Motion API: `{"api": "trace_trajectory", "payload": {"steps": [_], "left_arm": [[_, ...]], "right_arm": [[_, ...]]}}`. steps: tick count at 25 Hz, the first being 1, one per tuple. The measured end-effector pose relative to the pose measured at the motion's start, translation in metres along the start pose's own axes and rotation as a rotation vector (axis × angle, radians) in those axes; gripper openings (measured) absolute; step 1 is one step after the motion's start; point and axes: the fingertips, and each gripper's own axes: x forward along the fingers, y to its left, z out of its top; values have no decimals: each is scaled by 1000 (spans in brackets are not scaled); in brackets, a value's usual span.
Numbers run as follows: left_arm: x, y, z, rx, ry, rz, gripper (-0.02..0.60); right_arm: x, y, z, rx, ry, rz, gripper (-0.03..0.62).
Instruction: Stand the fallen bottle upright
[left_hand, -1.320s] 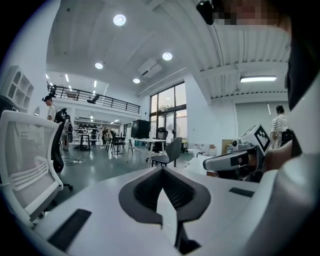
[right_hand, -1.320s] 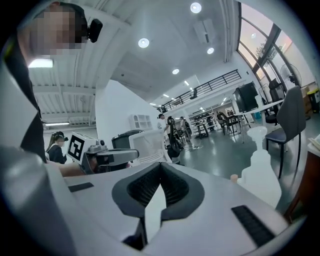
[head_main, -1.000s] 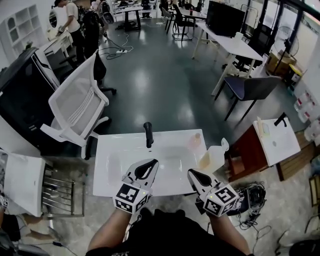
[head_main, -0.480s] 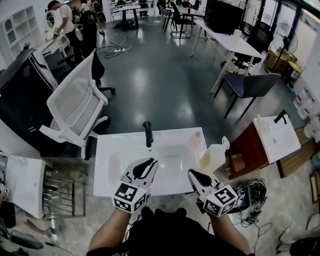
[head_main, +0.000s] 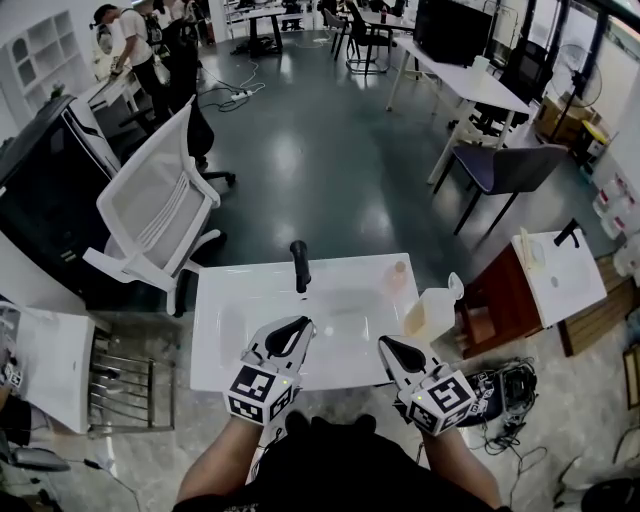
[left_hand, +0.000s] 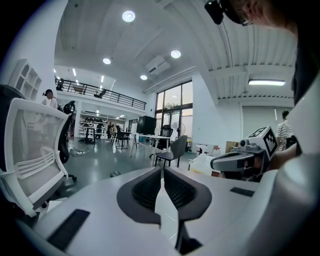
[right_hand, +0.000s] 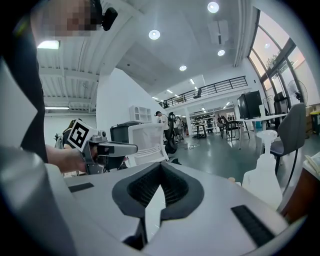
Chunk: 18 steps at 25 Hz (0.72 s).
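Right gripper (head_main: 384, 345): jaws tip to tip, empty. Left gripper (head_main: 310, 324): jaws down to a sliver and just been closing, nothing between them. Both hover side by side over the near edge of the counter (head_main: 225, 340), pointing across the basin and touching nothing.

Handling, my read: the spray bottle (head_main: 428, 314) is thin translucent plastic. Likely light and smooth, with walls that give under squeeze, and top-heavy from the trigger head. Best hold is the body around mid-height or the neck just under the trigger, with moderate squeeze only. The small peach bottle (head_main: 398, 270) looks very light and easy to knock, so take it round the middle.

Positions, near to far:
- **Spray bottle:** 1 o'clock from the right gripper, near but apart, at the counter's right edge. It stands upright with the trigger on top, and the right gripper view agrees.
- **Small peach bottle:** 12 o'clock from the right gripper, well apart, at the basin's far right corner. It looks upright but is too small to be sure.
- **Black faucet (head_main: 298, 266):** 12 o'clock from the left gripper, at the far edge.

No bottle shows lying down in any view. If the spray bottle is the task's one, it already stands as wanted. Who set it so, can't tell.
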Motion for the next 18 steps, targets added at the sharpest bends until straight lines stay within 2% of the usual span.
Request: {"api": "trace_trajectory", "payload": {"steps": [18], "left_arm": [[-5, 16, -5, -14, 29, 55, 34]], "right_arm": [[4, 0, 7, -9, -4, -8, 11]]}}
